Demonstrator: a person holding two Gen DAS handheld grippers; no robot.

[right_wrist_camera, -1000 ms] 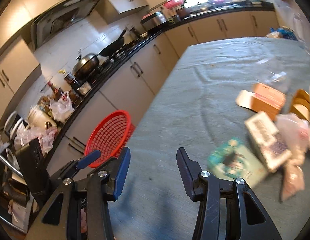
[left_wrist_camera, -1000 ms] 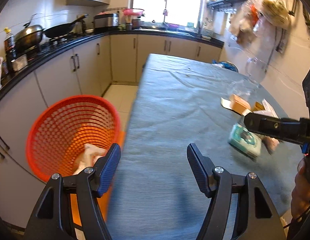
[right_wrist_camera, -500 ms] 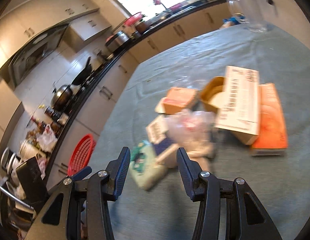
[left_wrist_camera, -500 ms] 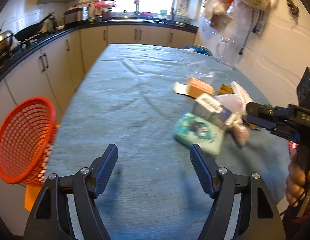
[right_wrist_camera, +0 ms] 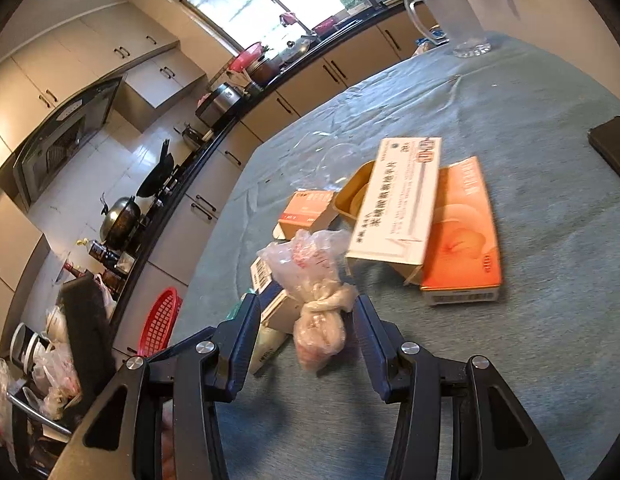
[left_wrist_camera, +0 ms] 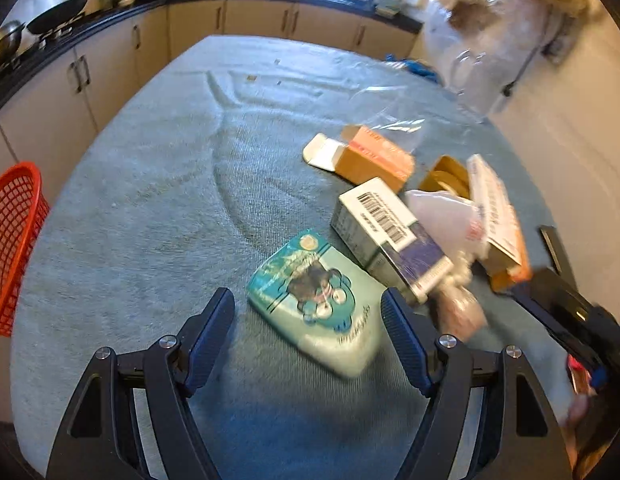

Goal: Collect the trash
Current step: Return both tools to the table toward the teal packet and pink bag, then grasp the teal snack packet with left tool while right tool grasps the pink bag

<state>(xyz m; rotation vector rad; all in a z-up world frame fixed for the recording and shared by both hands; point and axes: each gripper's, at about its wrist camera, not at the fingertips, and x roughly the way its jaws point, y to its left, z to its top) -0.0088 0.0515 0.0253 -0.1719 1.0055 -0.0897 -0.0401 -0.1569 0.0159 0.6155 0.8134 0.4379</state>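
A heap of trash lies on the grey-green tablecloth (left_wrist_camera: 158, 208). My left gripper (left_wrist_camera: 308, 318) is open, its jaws either side of a teal tissue pack (left_wrist_camera: 318, 302). Behind it lie a white and blue barcode box (left_wrist_camera: 386, 232), an orange carton (left_wrist_camera: 370, 156) and a clear plastic bag (left_wrist_camera: 390, 112). My right gripper (right_wrist_camera: 306, 320) is open around a knotted plastic bag (right_wrist_camera: 318, 292). Past it lie a white printed box (right_wrist_camera: 402, 200) on an orange box (right_wrist_camera: 462, 232). The red mesh basket (left_wrist_camera: 10, 240) stands off the table's left edge; it also shows in the right wrist view (right_wrist_camera: 160, 320).
Kitchen cabinets and a black counter (left_wrist_camera: 82, 32) with pans run along the left and back. A glass jug (right_wrist_camera: 450, 12) stands at the table's far end. A dark flat object (right_wrist_camera: 614, 148) lies at the right edge. The right gripper's body (left_wrist_camera: 570, 320) shows at right.
Both grippers have swung from the basket side towards the trash heap and moved closer. The left now brackets the tissue pack, the right brackets the knotted bag.
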